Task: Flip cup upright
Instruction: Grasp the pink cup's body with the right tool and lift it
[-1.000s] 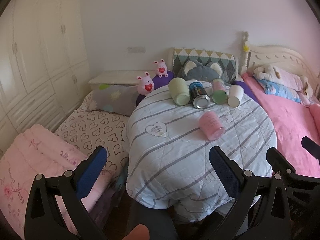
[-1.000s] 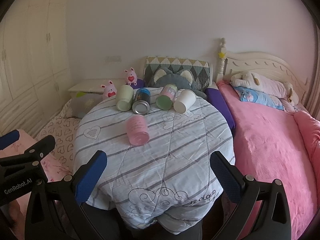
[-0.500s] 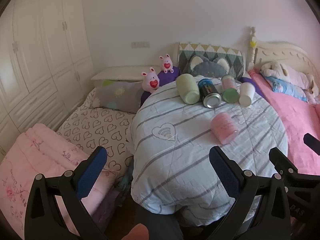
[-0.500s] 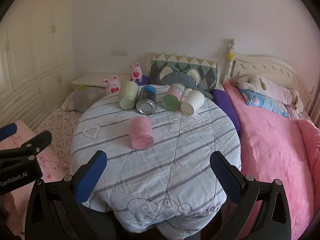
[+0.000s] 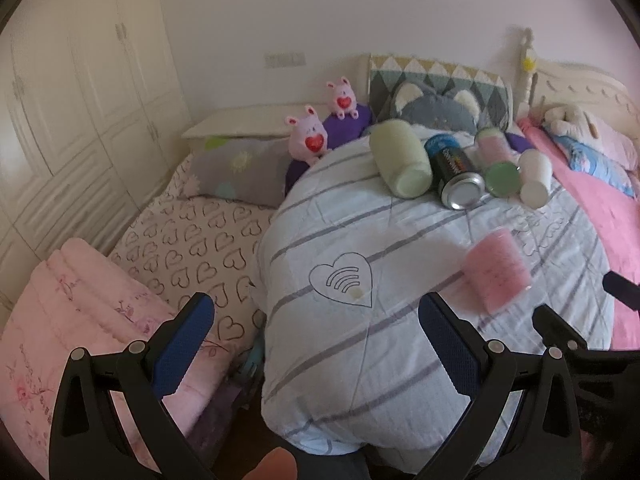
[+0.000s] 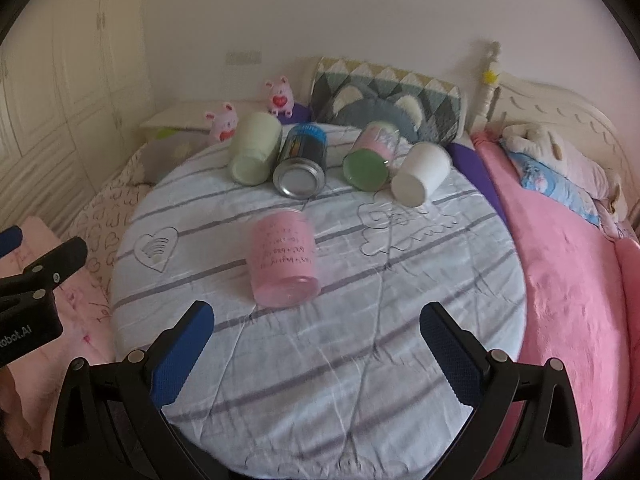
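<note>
- The pink cup [image 6: 283,257] lies on its side on the round counter [image 6: 420,280], which is draped in a white cloth with grey stripes; one end faces the right wrist camera, the other points toward the row of containers behind it; dark handwriting-like print runs across its side, too small to read
- In the left wrist view the same pink cup [image 5: 496,275] sits to the right, blurred, just beyond the right finger of the left gripper
- The right gripper [image 6: 316,354] has its blue-padded fingers [image 6: 182,354] spread wide with nothing between them; the cup lies just beyond and between the tips, apart from both
- The left gripper [image 5: 316,354] is likewise spread wide and holds nothing; it hangs over the counter's left edge, near the heart drawing [image 5: 342,280] on the cloth
- At the back of the counter four containers lie on their sides in a row: a pale green cup [image 6: 256,154], touching a metal can [image 6: 302,166] with a blue label; then a pink jar with a green lid [image 6: 370,162]; then a white cup [image 6: 420,174]
- Two pink plush toys [image 6: 280,96] stand behind the row; a grey cat-ear cushion [image 6: 380,114] leans against a diamond-patterned pillow [image 6: 400,80]
- A bed with a pink blanket [image 6: 560,260] lies to the right; a heart-print sheet [image 5: 192,248] to the left
</note>
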Tool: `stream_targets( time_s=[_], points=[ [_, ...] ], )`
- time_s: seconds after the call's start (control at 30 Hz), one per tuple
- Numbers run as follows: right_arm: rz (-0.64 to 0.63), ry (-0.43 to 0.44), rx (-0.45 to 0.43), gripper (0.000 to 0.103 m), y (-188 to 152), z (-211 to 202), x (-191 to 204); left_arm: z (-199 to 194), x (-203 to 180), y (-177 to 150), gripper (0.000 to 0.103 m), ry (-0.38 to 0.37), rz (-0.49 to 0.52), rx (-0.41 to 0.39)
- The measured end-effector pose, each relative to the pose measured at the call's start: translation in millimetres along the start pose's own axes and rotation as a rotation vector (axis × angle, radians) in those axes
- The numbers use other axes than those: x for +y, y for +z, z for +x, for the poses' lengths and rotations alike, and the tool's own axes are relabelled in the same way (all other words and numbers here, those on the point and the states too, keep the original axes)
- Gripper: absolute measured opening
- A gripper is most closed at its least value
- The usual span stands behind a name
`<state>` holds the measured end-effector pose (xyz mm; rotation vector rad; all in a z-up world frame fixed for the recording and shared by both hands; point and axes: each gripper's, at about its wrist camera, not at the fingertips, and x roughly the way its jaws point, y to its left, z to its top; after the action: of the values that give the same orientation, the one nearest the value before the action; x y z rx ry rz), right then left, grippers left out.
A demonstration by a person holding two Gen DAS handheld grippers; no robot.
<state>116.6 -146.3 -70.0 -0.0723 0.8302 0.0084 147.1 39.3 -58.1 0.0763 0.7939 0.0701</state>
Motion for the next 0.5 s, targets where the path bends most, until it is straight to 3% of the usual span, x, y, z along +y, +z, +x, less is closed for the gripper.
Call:
stream_targets(
  time_s=[0.17,0.33,0.47,0.5],
  points=[
    [-0.037,0.023,0.066,0.102,16.4,37.6,7.0,30.9,-3.2,6.9,0.103,0.000,0.005,0.047],
    [-0.078,0.046,0.140,0.093,23.9,72.8,17.2,51.8,-5.4,8.4,0.103,-0.009,0.018,0.082],
    [-0.090,0.064,0.183,0.066,24.0,86.3,20.9,62.4,-8.3,7.2,0.103,-0.020,0.030,0.102],
    [-0.103,0.060,0.186,0.066,23.8,87.0,22.7,62.9,-8.2,6.6,0.103,-0.022,0.031,0.104]
  ],
)
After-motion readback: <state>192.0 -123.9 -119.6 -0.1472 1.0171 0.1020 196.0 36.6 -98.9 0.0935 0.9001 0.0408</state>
